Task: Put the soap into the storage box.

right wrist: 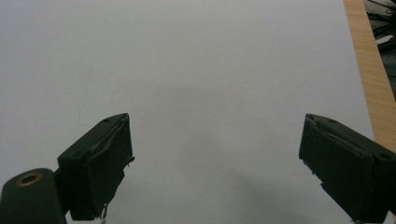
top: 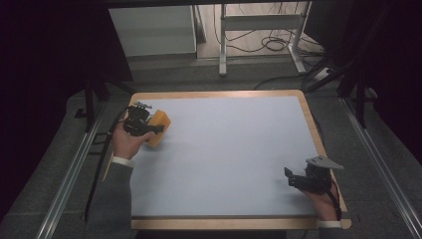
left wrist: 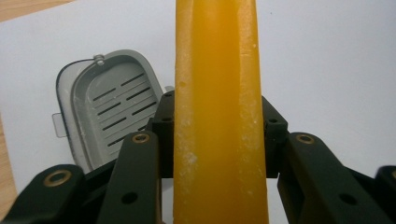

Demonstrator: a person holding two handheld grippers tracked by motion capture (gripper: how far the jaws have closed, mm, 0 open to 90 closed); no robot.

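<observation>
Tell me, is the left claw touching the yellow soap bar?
Touching. In the left gripper view, the left claw has both black jaws pressed flat against the sides of the yellow soap bar, with no gap.

A: What sits between the jaws of the left gripper (left wrist: 215,140)?

B: A yellow-orange soap bar (left wrist: 217,112), seen edge-on, running from six o'clock up to twelve. The black pads (left wrist: 163,130) press on both of its flanks, so the grip is closed on it.

A: Anything else nearby?

B: A grey slotted soap tray (left wrist: 105,102) lies at about nine to ten o'clock, on the pale table surface (left wrist: 336,60). A wooden edge strip (left wrist: 23,7) shows at eleven o'clock.
</observation>
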